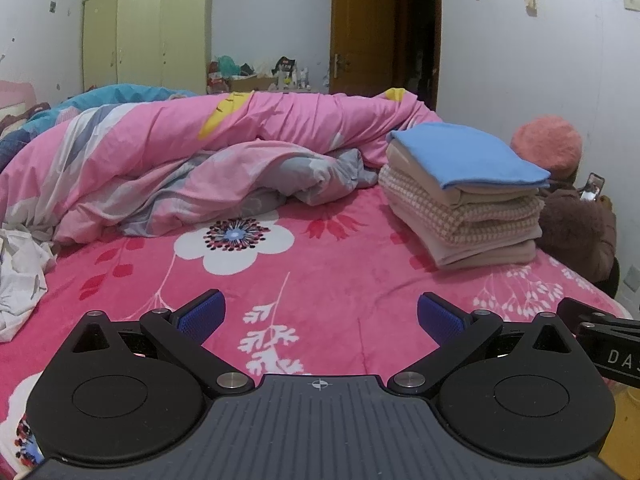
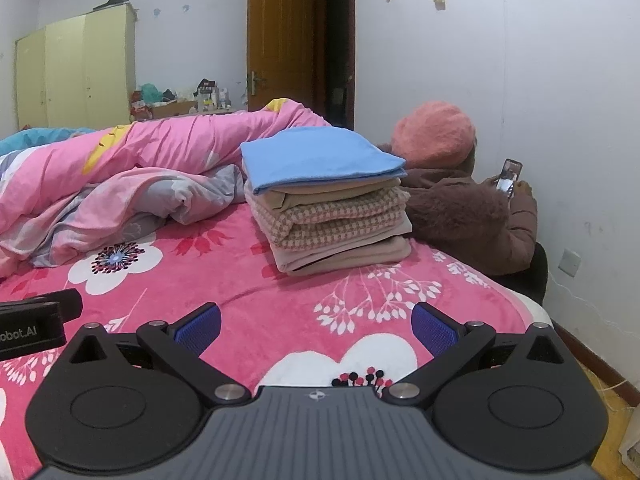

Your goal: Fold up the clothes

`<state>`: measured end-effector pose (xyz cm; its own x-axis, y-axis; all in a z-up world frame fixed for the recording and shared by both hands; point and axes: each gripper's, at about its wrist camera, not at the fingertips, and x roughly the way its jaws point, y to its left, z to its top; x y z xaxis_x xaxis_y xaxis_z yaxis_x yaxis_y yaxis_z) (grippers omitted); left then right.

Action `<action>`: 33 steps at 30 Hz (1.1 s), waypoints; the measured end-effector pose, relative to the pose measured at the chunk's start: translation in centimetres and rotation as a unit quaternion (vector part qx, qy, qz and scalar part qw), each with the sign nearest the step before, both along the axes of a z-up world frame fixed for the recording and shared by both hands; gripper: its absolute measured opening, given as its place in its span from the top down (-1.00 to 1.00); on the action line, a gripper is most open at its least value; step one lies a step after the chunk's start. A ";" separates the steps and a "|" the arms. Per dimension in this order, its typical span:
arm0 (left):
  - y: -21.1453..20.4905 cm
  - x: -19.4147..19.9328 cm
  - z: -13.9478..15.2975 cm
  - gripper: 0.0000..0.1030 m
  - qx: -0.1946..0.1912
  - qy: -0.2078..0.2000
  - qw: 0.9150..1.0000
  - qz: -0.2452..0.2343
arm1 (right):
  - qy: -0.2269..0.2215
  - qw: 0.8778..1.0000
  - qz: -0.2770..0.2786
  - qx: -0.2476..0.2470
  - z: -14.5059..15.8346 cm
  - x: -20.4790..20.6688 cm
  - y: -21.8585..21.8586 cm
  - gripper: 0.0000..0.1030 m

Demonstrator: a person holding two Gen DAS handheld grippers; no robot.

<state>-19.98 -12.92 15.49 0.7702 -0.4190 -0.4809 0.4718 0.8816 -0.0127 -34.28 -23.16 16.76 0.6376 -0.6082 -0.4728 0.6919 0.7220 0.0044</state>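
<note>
**Both grippers empty, the next garment off to the side**

The left gripper (image 1: pixel 320 316) and the right gripper (image 2: pixel 316 326) hang low over the pink flowered bed (image 1: pixel 340 280), each with its blue pads spread wide and nothing between them. In the left wrist view a pile of 4 folded clothes (image 1: pixel 464 196) sits at centre right of the frame, a blue piece (image 1: pixel 468 152) on top; in the right wrist view the same pile (image 2: pixel 328 200) stands at the centre. The only loose garment I can make out is a crumpled white cloth (image 1: pixel 20 280) at the left edge of the left wrist view, well apart from both grippers.

Risks, as I judge them:

- The pile stands near the bed's edge on soft bedding, and its layers overhang unevenly. A nudge from the right gripper, or a tug on the bed cover under it, could tip it.
- The white cloth lies beside the bunched pink quilt (image 1: pixel 200 140). A reach that goes too deep could pinch quilt along with cloth, or catch only 1 layer, so the garment comes up twisted.
- A seated person (image 2: pixel 460 200) with a phone (image 2: pixel 508 176) is just beyond the pile at centre right; a wide swing with a garment could reach them.
</note>
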 end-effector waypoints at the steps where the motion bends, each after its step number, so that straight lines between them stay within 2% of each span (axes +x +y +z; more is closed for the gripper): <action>1: 0.0 0.0 0.0 -1.00 0.000 0.000 1.000 -0.001 | 0.000 1.000 0.000 -0.001 0.0 0.0 0.0 -1.00; 33: 0.4 0.2 0.1 -1.00 -0.004 0.008 1.000 -0.003 | 0.011 1.000 -0.002 -0.009 0.3 0.3 0.6 -1.00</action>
